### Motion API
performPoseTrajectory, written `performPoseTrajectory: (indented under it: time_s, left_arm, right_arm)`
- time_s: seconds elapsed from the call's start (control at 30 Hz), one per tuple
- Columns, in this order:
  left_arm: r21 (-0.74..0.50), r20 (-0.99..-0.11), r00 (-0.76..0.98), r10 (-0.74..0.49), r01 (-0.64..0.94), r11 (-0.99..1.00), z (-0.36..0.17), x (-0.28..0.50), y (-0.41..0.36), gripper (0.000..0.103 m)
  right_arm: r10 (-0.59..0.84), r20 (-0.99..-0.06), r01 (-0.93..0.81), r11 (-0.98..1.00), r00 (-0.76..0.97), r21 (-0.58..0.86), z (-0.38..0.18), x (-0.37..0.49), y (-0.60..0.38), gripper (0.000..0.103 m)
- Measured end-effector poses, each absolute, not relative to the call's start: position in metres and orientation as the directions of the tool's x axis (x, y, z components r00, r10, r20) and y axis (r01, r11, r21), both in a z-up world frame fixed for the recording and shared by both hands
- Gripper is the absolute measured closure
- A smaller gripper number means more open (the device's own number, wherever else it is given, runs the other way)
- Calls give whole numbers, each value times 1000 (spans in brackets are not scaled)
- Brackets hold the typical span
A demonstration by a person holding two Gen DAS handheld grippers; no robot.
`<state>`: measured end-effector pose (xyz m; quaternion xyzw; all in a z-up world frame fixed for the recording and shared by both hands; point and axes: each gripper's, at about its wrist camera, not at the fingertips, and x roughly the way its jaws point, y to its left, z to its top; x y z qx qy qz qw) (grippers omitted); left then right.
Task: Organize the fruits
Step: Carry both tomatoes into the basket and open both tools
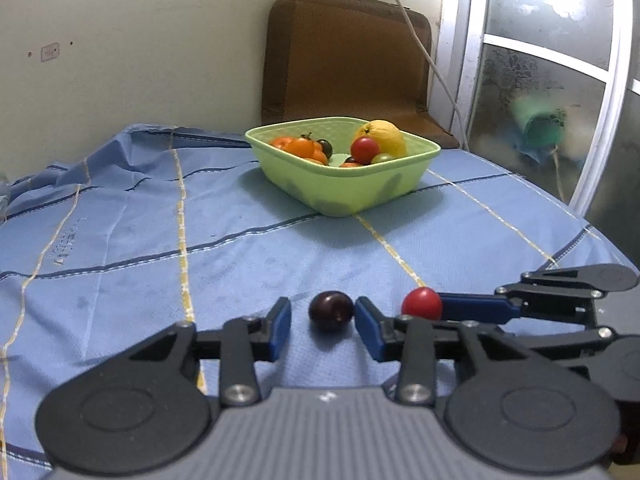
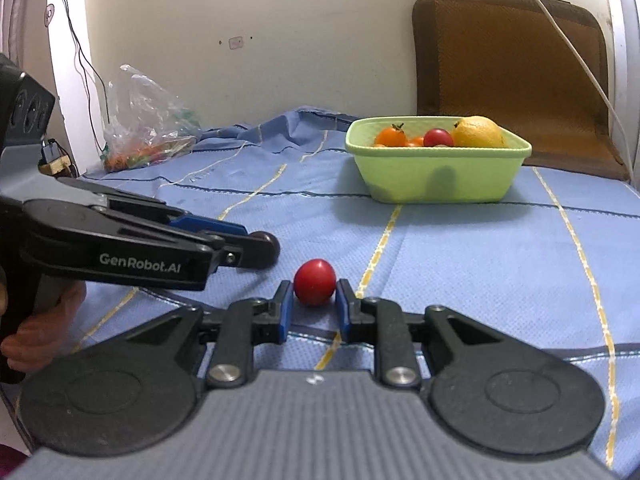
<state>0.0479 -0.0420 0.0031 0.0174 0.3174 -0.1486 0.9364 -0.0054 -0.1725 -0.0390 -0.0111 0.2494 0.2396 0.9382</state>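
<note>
The left gripper (image 1: 322, 322) stands open around a dark plum (image 1: 331, 311) on the blue cloth (image 1: 120, 240). The right gripper (image 2: 314, 306) clamps a red cherry tomato (image 2: 315, 282).

fruits (image 1: 364, 150) in basket (image 1: 344, 196), behind tomatoes (image 1: 422, 303)

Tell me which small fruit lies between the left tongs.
The dark purple fruit, alone on the blue cloth between the left tongs. The red tomato beside it sits between the right tongs.
</note>
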Motion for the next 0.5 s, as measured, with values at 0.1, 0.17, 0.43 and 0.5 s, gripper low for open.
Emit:
performPoseTrajectory:
  time_s: [0.1,0.17,0.43,0.5]
  left_arm:
    - [-74,-607,744,-278,296,952,0,51,-41,64]
    - [-78,-608,736,-298,318,945,-2,50,-43,77]
    - [-140,-565,744,-356,338,931,25,74,-41,77]
    - [-163,-536,763,-361,326,931,40,94,-40,77]
  right_arm:
    - [434,-474,-453,888,766,82,-39,-6,-171,77]
    - [428,-473,-452,889,770,70,-40,-7,-170,77]
    - [441,-347,-424,897,828,127,-20,7,-190,78]
    - [417,-294,-399,909,860,123,-8,20,-196,78]
